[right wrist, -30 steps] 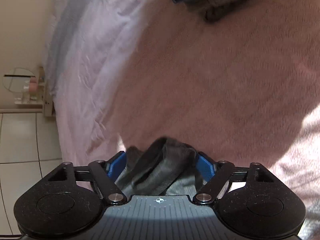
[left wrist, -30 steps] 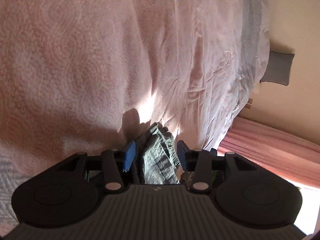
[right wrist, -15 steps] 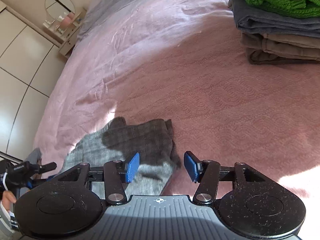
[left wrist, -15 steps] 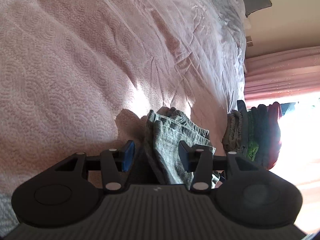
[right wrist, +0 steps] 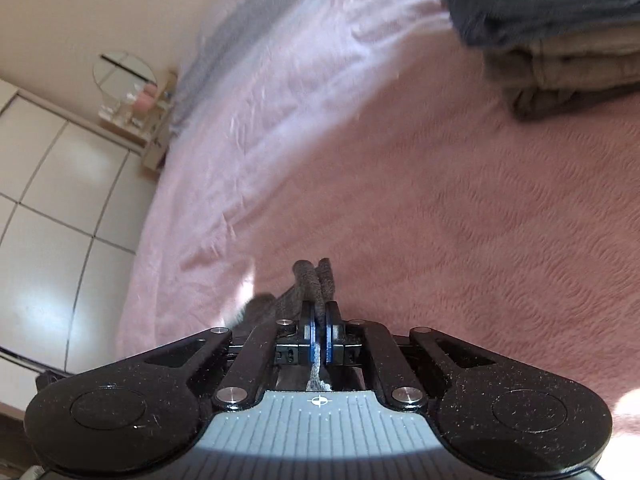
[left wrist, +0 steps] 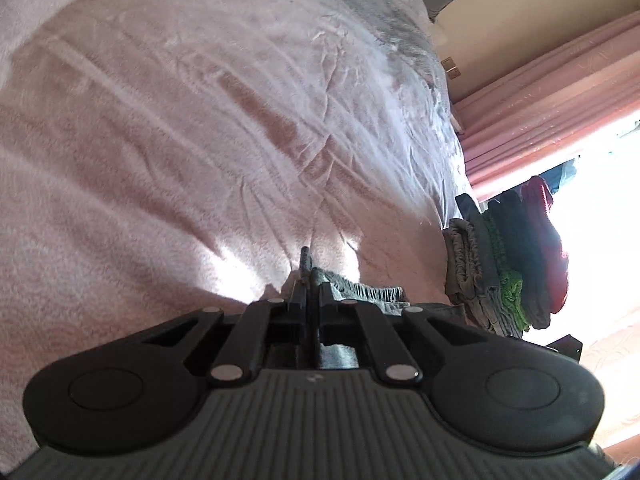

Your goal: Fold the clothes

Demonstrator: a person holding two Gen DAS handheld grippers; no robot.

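A grey knit garment [left wrist: 362,296] lies bunched on the pink bedspread [left wrist: 168,168]. My left gripper [left wrist: 313,286] is shut on one edge of it, a thin dark fold sticking up between the fingers. In the right wrist view the same grey garment [right wrist: 314,280] pokes out past the blue pads [right wrist: 307,332], and my right gripper [right wrist: 319,330] is shut on it. Most of the garment is hidden under both gripper bodies.
A stack of folded clothes [left wrist: 504,264], grey, green and red, stands on the bed to the right; it shows as a folded pile [right wrist: 560,32] at top right. Pink curtains [left wrist: 552,92], a bedside shelf with a round mirror [right wrist: 132,92], white wardrobe doors [right wrist: 48,200].
Both grippers were open around the grey garment half a second ago and have now closed on it. Both views have swung and come nearer to the folded stack.
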